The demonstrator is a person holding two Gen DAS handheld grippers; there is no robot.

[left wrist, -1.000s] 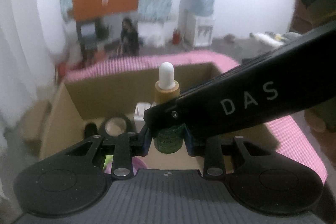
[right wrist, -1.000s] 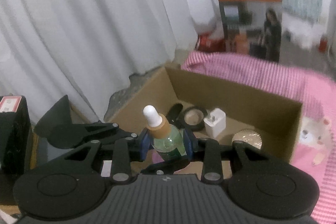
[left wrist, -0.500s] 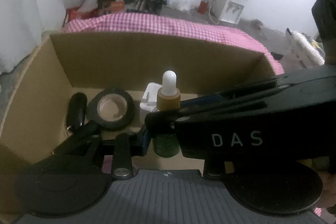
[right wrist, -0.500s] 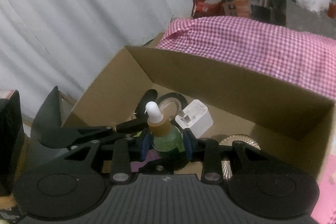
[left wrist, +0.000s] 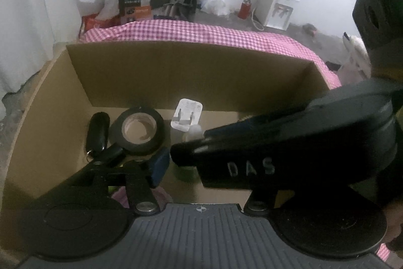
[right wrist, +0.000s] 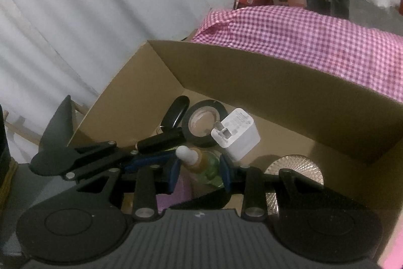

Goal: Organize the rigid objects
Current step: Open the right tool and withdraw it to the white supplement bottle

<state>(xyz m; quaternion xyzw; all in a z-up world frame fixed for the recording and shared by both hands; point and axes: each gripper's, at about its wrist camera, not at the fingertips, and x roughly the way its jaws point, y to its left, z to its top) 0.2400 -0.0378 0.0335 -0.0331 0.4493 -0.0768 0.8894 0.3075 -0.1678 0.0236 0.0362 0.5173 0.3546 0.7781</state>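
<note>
the right claw (right wrist: 199, 174) grips a tilted dropper bottle (right wrist: 201, 163) low inside the box (right wrist: 289, 82), near the charger (right wrist: 238, 134) and tape (right wrist: 201, 121). the left claw (left wrist: 181, 165) is spread wide beside it, holding nothing.

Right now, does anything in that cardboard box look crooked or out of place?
The dropper bottle is tilted, leaning left between the right gripper fingers rather than upright. The white charger leans against the tape roll with its prongs up. Nothing looks spilled or broken.
</note>
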